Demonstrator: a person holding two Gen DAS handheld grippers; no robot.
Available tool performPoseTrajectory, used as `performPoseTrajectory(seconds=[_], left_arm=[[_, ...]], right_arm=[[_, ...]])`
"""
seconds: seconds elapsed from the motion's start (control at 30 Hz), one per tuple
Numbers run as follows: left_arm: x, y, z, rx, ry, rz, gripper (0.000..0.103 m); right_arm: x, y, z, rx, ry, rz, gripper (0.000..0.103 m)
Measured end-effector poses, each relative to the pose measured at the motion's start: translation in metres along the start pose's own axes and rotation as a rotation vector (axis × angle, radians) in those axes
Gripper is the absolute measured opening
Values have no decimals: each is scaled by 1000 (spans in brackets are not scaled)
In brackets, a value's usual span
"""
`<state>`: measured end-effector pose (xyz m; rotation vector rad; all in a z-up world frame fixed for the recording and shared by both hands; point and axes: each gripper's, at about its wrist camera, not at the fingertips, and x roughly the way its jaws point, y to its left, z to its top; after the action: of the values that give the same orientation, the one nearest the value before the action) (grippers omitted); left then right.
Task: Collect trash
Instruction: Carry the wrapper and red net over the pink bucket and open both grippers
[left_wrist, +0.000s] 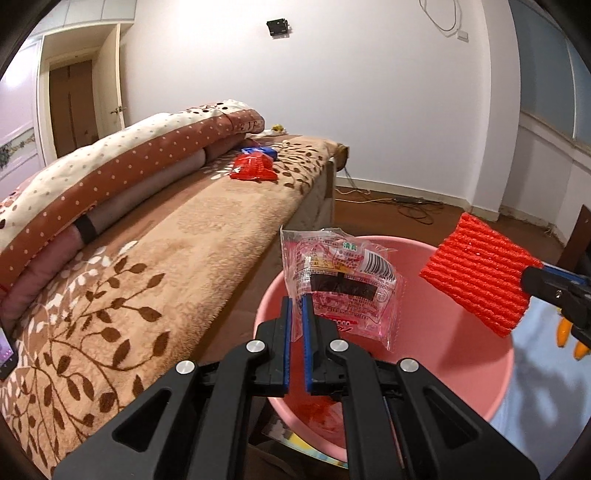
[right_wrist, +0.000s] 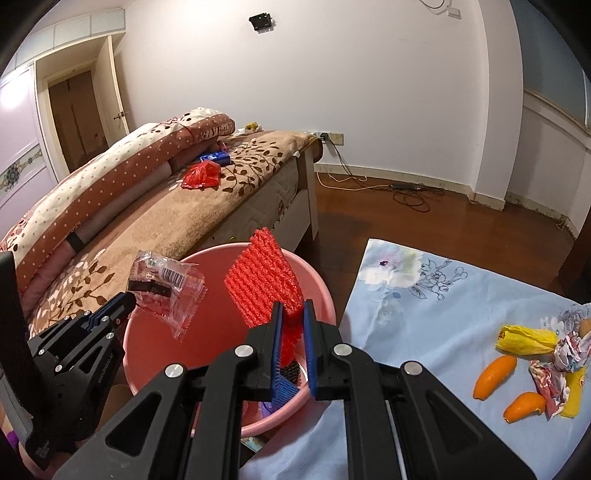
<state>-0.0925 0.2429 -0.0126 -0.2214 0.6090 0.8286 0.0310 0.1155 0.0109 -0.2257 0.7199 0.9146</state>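
Bedroom: pink bin (right_wrist: 317, 291) beside bed (left_wrist: 192, 236); left jaws pinch clear wrapper (left_wrist: 340, 280), right jaws pinch red foam net (right_wrist: 262, 284).

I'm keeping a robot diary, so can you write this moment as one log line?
left gripper: shut on clear wrapper | right gripper: shut on red foam net | both over pink bin | not dropped yet

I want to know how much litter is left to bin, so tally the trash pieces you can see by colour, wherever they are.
Red: 2, the foam net in the right gripper and a wrapper on the bed
Clear printed: 1, the wrapper in the left gripper
Blue: 1, packet
Orange: 2, peels
Yellow: 2
Crumpled printed: 1
Total: 9
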Motion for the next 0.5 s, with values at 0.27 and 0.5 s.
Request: performPoseTrajectory(seconds=[0.27,0.5], left_arm=[[3,0,-3,9,0,19,5],[6,-3,-5,19,31,4,15]], right_arm=[[8,11,-2,-34,17,14,11],[9,16,-4,-54,24,29,35]])
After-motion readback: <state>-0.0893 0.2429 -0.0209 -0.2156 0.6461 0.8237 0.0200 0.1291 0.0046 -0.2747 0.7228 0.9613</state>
